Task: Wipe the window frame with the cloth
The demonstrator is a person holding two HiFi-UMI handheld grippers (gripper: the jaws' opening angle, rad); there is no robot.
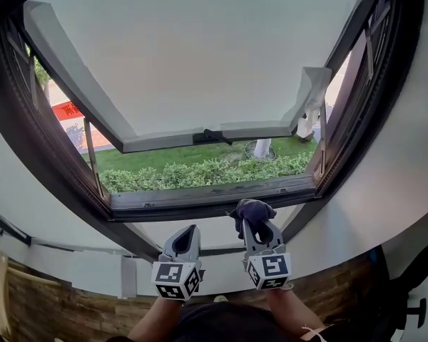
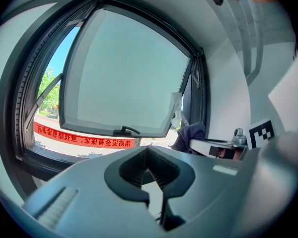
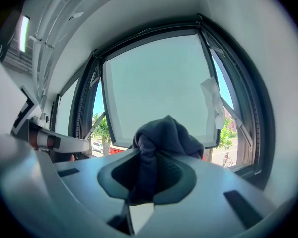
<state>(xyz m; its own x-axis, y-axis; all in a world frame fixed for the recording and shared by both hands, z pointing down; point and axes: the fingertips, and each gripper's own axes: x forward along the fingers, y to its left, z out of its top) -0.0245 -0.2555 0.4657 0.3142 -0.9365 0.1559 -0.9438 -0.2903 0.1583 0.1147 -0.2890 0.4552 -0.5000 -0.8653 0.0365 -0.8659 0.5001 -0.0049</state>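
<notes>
Below the open window, I hold both tongs up side by side, close together, pointing at the lower rail of the dark window frame (image 1: 214,199).

My right tongs (image 1: 254,224) are clenched on the cloth (image 1: 252,209), a dark bundle that bulges out past the tips. In the right gripper view the cloth (image 3: 161,135) runs down between the jaws and mushrooms over their far end, hiding the middle of the sash behind it. From the head view the bundle sits right at the near edge of the lower rail, toward its right half. I cannot tell whether it touches.

My left tongs (image 1: 191,229) are closed with nothing in them. In the left gripper view the tips (image 2: 147,149) meet and only the window shows beyond. That view also catches the cloth (image 2: 192,133) off to the right.

Farther out, the sash (image 1: 200,55) swings outward from the top, its black handle (image 1: 212,135) at the middle of its lower edge. A strip of white film (image 1: 310,91) hangs loose at the sash's right corner. Through the gap I see a hedge (image 1: 200,173), grass (image 1: 171,155) and, at the left, a red banner (image 1: 70,110).
</notes>
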